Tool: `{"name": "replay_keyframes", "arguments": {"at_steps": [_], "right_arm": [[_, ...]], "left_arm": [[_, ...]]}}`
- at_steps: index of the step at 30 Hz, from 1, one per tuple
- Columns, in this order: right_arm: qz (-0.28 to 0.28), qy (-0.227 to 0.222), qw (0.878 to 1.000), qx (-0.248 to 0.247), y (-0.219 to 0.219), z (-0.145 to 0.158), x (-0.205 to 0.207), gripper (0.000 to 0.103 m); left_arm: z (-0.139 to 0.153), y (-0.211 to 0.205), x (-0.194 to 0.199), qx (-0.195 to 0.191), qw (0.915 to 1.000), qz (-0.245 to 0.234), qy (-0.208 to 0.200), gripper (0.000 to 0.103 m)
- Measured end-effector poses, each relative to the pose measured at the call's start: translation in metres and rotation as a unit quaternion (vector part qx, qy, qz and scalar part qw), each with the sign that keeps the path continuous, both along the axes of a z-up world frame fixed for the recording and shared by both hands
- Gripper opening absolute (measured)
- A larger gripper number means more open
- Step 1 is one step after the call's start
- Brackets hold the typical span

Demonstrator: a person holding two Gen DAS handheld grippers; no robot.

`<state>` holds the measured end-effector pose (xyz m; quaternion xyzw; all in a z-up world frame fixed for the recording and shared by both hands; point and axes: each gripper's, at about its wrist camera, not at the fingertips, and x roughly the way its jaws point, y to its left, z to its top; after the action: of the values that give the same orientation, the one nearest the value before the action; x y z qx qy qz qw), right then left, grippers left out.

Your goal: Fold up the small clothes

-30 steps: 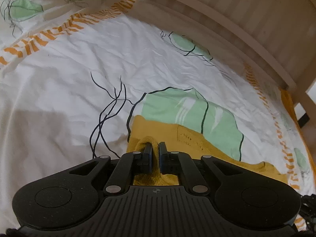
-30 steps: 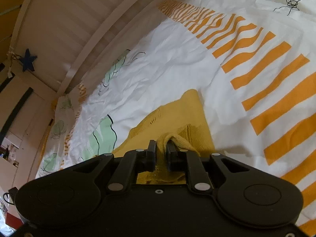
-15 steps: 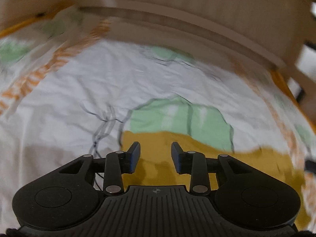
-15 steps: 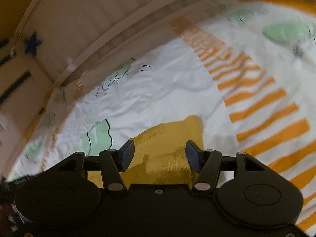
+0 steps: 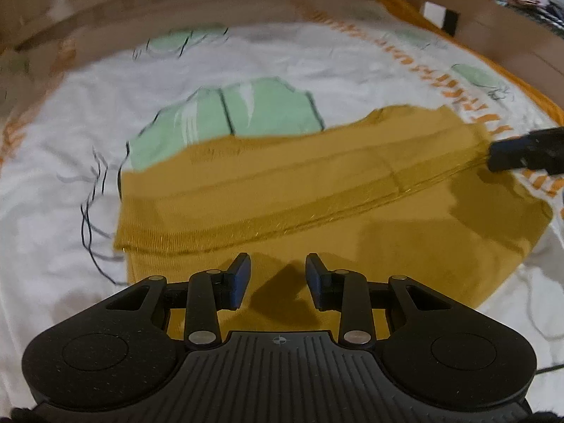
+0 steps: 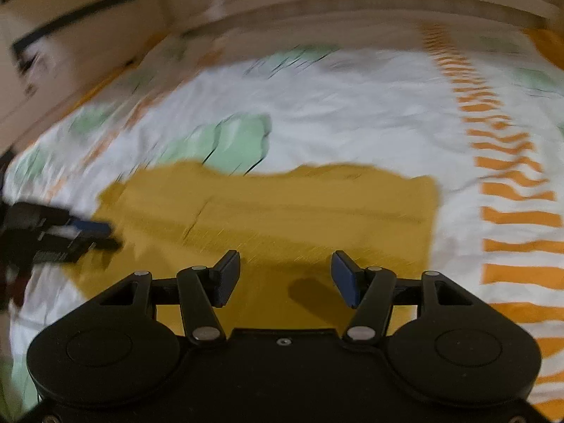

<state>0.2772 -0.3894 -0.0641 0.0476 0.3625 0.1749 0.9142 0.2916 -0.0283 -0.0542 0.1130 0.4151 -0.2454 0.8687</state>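
Both claws let go of mustard garment (image 5: 317,190): pinched folds earlier, now jaws parted, nothing between. Left claw (image 5: 278,278) modestly open, right claw (image 6: 285,275) wider. Garment flat on bedsheet (image 5: 70,141), below green leaf print (image 5: 229,116). One fold laid, judging by doubled ribbed band; further folds likely left. Soft knit, roughly rectangular.

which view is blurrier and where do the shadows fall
Right wrist view: heavier motion smear across the white printed bedsheet; left wrist view: softer blur, mostly at the edges; both: the open hand-held gripper's finger shadows fall on the mustard-yellow knit garment just ahead.
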Motion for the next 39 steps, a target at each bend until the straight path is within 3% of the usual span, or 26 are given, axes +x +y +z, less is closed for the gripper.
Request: {"name": "replay_keyframes", "arguments": {"at_steps": [7, 12, 19, 25, 39], "right_arm": [[0.042, 0.04, 0.998, -0.007, 0.016, -0.017, 0.008, 0.064], [0.02, 0.023, 0.999, -0.014, 0.019, -0.02, 0.011, 0.062], [-0.003, -0.014, 0.996, -0.087, 0.032, -0.025, 0.018, 0.062], [-0.038, -0.021, 0.994, -0.104, 0.03, -0.024, 0.044, 0.062], [-0.127, 0.016, 0.991, -0.033, 0.013, -0.024, 0.1, 0.064]], "left_arm": [[-0.007, 0.008, 0.024, -0.014, 0.999, 0.042, 0.003, 0.033], [-0.011, 0.011, 0.044, -0.031, 0.9968, 0.074, 0.002, 0.033], [-0.011, 0.012, 0.063, -0.059, 0.9923, 0.109, 0.0, 0.033], [-0.011, 0.026, 0.071, -0.081, 0.9875, 0.135, 0.01, 0.033], [-0.005, 0.056, 0.087, -0.107, 0.9717, 0.209, 0.026, 0.034]]}}
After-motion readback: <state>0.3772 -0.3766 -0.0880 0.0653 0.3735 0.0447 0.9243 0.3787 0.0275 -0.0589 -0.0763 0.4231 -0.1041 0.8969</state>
